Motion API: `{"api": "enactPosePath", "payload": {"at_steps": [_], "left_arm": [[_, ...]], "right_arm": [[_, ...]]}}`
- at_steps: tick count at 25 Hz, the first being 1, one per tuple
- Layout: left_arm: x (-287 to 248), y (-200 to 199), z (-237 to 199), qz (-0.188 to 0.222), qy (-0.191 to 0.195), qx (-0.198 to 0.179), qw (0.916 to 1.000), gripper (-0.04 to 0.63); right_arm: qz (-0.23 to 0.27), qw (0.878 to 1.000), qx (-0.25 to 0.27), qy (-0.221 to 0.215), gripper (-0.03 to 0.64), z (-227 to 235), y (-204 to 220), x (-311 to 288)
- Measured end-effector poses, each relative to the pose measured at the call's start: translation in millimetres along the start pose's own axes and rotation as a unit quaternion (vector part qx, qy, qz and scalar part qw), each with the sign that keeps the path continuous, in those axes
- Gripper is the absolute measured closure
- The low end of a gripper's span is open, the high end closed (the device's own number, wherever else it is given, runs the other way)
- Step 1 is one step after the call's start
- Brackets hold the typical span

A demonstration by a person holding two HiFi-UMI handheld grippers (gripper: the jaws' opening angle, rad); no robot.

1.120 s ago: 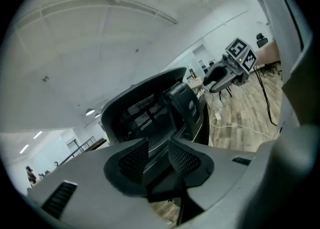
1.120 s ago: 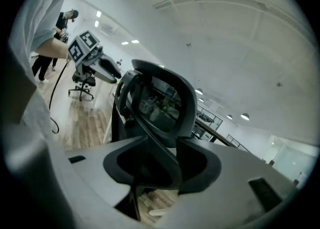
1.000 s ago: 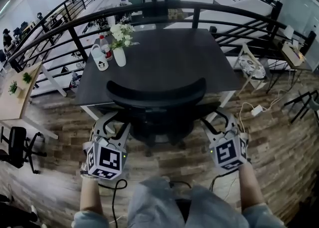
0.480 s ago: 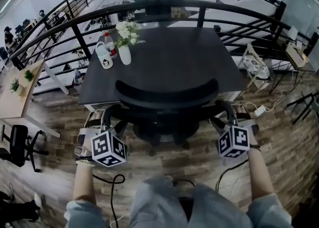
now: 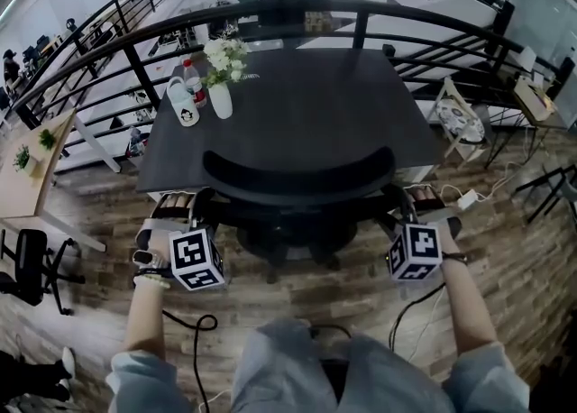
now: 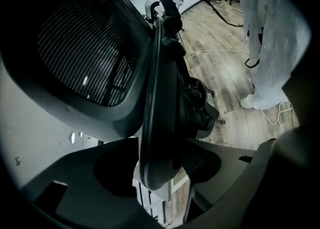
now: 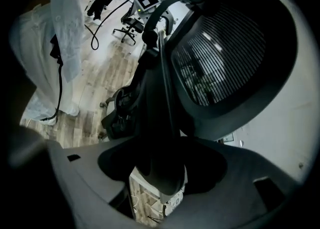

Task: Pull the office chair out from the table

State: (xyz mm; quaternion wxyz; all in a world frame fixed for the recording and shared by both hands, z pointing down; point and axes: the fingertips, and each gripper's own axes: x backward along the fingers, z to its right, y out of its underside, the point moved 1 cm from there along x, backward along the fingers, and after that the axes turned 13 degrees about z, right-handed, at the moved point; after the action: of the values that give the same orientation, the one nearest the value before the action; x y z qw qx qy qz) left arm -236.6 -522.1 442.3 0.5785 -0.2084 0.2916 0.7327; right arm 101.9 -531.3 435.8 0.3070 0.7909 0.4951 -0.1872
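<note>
Black mesh office chair [image 5: 297, 177] is seen pushed in at the dark desk [image 5: 306, 105], backrest towards the person. The left hand-held gripper [image 5: 176, 213] is placed around the left armrest [image 6: 157, 123], the right hand-held gripper [image 5: 424, 204] around the right armrest [image 7: 160, 138]. Both sets of jaws have just been opened wide, and each armrest is left unclamped between them.

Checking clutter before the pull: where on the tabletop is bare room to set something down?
Most of the table is bare: the middle and whole right side, from the railing to the office chair. Crowded only at the far left corner, where mug, bottle and flower vase cluster.
</note>
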Motion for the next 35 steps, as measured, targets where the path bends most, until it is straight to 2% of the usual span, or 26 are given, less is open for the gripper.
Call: {"api": "enactPosePath", "payload": {"at_steps": [4,6,7,9,19,35], "left_arm": [[-11,5,0,-0.008,-0.009,-0.010,0.9999,0.375],[-11,6,-2,-0.010,-0.019,-0.016,0.9997,0.424],[-11,5,-2,-0.011,-0.020,-0.020,0.9996,0.426],[-11,4,-2,-0.012,-0.017,-0.027,0.9994,0.430],[-10,-1,-3,-0.021,-0.040,-0.020,0.9988,0.430],[6,-6,16,-0.048,-0.035,-0.002,0.9982,0.430]], "right_arm": [[-0.002,1.000,0.009,0.009,0.370,1,2,-6],[-0.002,1.000,0.023,0.020,0.409,3,3,-7],[-0.003,0.999,0.032,0.023,0.437,5,3,-7],[-0.005,0.999,0.045,0.023,0.445,5,4,-7],[-0.017,0.998,0.047,0.031,0.446,8,9,-6],[-0.003,0.998,0.050,0.031,0.446,-9,4,10]]}}
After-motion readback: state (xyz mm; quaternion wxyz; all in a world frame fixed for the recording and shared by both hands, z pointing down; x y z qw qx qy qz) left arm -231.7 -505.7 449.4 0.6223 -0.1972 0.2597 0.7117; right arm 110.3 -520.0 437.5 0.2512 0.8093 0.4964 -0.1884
